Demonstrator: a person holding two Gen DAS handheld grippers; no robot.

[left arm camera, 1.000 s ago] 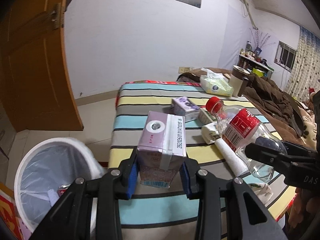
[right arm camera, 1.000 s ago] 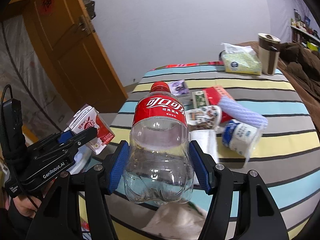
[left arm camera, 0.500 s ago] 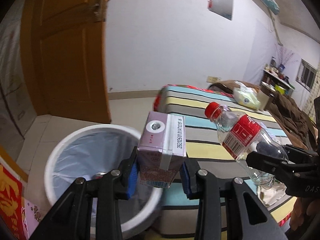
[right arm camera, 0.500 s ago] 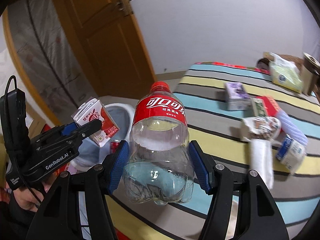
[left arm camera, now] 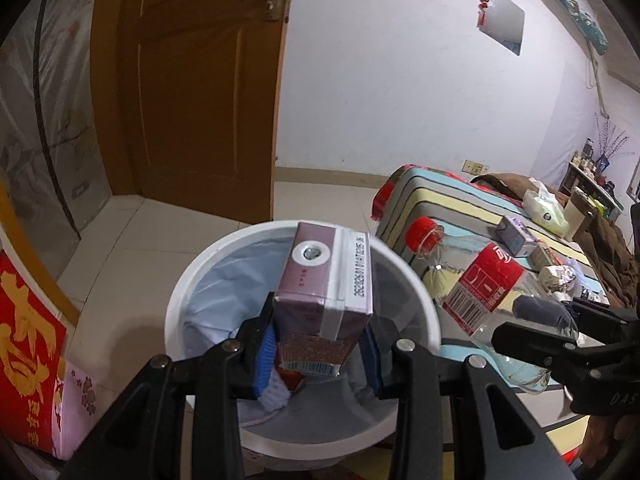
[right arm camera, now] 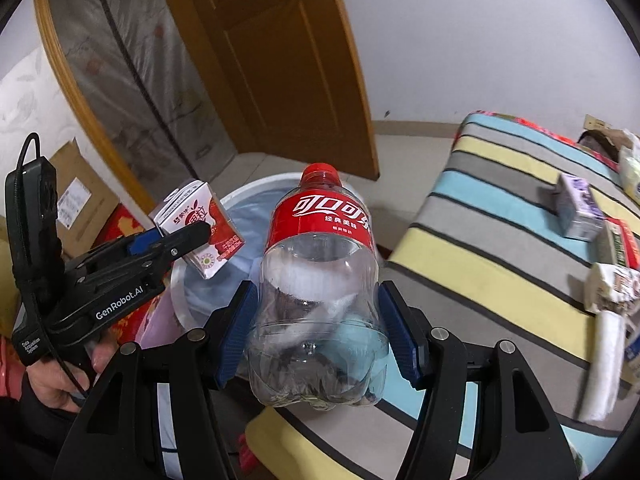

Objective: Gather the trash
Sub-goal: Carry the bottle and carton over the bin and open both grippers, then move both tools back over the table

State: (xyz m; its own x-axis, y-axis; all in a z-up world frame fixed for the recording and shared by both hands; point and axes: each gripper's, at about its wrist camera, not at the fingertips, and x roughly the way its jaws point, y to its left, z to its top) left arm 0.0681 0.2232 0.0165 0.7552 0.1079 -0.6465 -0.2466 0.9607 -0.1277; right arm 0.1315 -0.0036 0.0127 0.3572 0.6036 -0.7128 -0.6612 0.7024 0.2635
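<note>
Both grippers are black, with silver screws, blue-padded fingers (right arm camera: 236, 332) and white "GenRobot.AI" lettering.

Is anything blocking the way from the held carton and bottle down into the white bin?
Nothing visible does. The carton, shut in the left gripper, hangs over the open mouth of the bin. The bottle in the right gripper is beside the rim, with only clear air between.

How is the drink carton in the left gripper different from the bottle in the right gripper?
The drink carton is an opaque box; the bottle is clear and round, with a red cap and label. The carton hangs over the white bin; the bottle is beside it, partly over the striped bed. Both are clamped upright.
</note>
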